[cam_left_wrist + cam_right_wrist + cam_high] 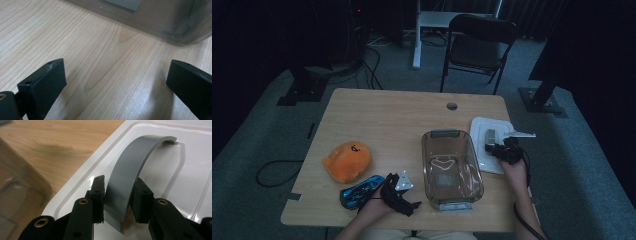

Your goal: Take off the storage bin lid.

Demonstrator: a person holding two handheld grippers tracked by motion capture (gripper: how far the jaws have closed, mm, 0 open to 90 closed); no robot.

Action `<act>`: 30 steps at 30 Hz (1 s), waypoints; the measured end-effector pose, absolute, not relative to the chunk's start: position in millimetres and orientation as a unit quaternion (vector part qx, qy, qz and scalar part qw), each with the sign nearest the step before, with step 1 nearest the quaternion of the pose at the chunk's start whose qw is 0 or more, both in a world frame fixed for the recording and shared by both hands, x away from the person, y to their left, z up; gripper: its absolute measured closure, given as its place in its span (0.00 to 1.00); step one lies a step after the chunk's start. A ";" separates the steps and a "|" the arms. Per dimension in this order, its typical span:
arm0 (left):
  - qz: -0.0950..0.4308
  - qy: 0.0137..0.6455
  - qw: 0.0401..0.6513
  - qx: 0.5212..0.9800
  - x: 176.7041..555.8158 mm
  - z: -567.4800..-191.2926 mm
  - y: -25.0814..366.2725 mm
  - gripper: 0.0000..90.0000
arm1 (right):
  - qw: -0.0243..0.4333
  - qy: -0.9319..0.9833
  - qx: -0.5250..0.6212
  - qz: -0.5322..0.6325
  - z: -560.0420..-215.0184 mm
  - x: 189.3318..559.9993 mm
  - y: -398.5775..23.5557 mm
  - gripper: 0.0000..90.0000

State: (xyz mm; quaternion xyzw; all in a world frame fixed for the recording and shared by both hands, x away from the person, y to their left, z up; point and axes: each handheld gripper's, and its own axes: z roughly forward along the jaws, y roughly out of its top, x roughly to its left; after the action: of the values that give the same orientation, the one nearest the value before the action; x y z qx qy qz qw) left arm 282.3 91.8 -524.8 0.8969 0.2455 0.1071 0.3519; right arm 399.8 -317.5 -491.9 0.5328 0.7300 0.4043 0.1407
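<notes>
**A:** Your right gripper [117, 200] has its jaws closed on the grey handle [130, 175] of the white lid [82, 182]; in the right gripper view the band arches up between the two pads, pinched low down near its near end. The lid itself lies flat near the right edge of the table [382, 115], just beside the clear container [452, 167].

**B:** And your left?

**A:** Your left gripper [115, 82] is wide open with nothing between the jaws, held low over bare wood by the front edge. Its own view shows the container's wall [140, 20] just ahead, not touched. From above, that gripper [394, 192] sits between the blue toy car [361, 190] and the container, with the orange plush [347, 161] farther left.

**B:** So what step are you in?

**A:** I judge it as the pick-up of the lid: you have the handle, but the lid has not left the table yet.

**B:** What does the next move want?

**A:** Lift straight up first, since the handle bends and the lid may tilt or swing from such a low pinch. Then carry it left over the container, square its corners to the rim, and lower it level. Your left could steady the container's near wall if it slides.
</notes>
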 end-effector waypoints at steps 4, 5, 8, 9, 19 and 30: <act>0.107 0.246 0.352 0.897 282.3 -524.8 91.8 0.03 | 0.132 0.730 0.539 0.400 -500.8 406.1 -318.1 0.73; 0.107 0.246 0.352 0.897 282.3 -524.8 91.8 0.03 | 0.131 0.730 0.540 0.399 -503.1 407.5 -318.5 0.73; 0.107 0.246 0.352 0.897 282.3 -524.8 91.8 0.03 | 0.127 0.730 0.545 0.393 -509.0 411.2 -319.1 0.73; 0.107 0.246 0.352 0.897 282.3 -524.8 91.8 0.03 | 0.125 0.729 0.545 0.395 -510.0 411.6 -319.3 0.73; 0.107 0.246 0.352 0.897 282.6 -524.7 91.4 0.03 | 0.142 0.737 0.535 0.388 -495.6 407.1 -317.5 0.51; 0.121 0.259 0.369 0.885 288.6 -499.2 92.7 0.03 | 0.162 0.740 0.529 0.382 -481.3 386.2 -324.6 0.17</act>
State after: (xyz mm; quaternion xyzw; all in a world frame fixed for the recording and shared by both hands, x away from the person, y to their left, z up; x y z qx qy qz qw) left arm 288.6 92.7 -499.2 0.8845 0.2593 0.1206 0.3685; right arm 386.2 -324.6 -481.3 0.5291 0.7400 0.3825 0.1619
